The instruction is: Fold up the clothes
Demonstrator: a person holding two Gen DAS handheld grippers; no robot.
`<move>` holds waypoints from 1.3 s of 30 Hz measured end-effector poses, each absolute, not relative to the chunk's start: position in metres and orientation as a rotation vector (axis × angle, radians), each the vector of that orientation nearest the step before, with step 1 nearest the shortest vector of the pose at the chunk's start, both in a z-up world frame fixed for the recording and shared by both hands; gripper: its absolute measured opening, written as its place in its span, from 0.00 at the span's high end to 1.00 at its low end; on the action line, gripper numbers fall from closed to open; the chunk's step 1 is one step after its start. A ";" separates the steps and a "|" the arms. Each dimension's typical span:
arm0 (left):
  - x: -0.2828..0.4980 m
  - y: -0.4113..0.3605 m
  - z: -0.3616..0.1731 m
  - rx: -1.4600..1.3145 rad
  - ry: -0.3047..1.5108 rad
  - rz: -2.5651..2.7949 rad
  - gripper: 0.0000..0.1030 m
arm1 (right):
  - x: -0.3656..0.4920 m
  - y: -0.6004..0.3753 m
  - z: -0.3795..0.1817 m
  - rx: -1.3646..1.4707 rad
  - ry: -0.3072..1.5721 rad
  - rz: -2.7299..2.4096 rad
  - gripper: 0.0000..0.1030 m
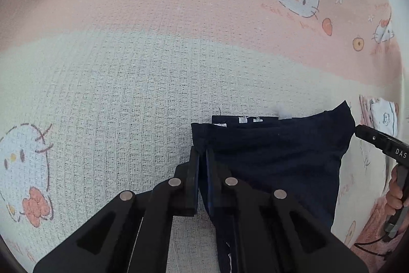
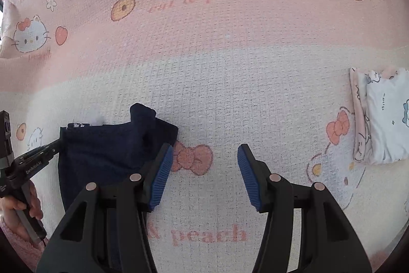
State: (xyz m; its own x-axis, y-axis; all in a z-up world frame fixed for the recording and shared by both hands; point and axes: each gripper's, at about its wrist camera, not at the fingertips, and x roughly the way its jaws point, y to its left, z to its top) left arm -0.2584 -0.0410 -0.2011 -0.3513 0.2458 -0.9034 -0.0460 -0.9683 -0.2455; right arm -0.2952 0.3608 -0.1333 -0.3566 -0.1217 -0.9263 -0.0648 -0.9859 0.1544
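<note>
A dark navy garment (image 1: 276, 157) lies folded on a Hello Kitty blanket (image 1: 153, 81), its waistband edge with small white labels facing away. My left gripper (image 1: 202, 160) is shut on the garment's left edge. In the right wrist view the garment (image 2: 110, 147) sits at lower left, with the left gripper (image 2: 55, 145) at its left edge. My right gripper (image 2: 203, 160) is open and empty, blue pads apart, just right of the garment; its left finger (image 2: 161, 170) overlaps the garment's right edge. It also shows in the left wrist view (image 1: 358, 129), at the garment's right corner.
A folded stack of pale printed clothes (image 2: 381, 117) lies at the right on the blanket (image 2: 230, 83); it also shows in the left wrist view (image 1: 381, 114). The person's hands in pink sleeves hold the gripper handles (image 2: 25, 206).
</note>
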 end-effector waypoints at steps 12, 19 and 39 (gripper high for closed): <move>-0.258 0.031 -0.166 -1.441 -0.189 2.350 0.70 | -0.288 0.339 -0.142 1.659 -0.154 -2.369 0.47; -0.278 0.090 -0.197 -1.523 -0.037 2.216 0.70 | -0.284 0.356 -0.147 1.739 -0.093 -2.269 0.47; -0.278 0.102 -0.187 -1.487 0.106 2.272 0.71 | -0.291 0.340 -0.150 1.663 0.265 -2.247 0.49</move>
State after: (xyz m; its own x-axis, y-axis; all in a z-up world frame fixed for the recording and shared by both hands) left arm -0.2776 0.1021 -0.1872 -0.3392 0.3030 -0.8906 -0.3846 -0.9086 -0.1627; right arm -0.2905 0.3398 -0.1498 -0.2627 -0.1533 -0.9526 0.3707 -0.9276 0.0470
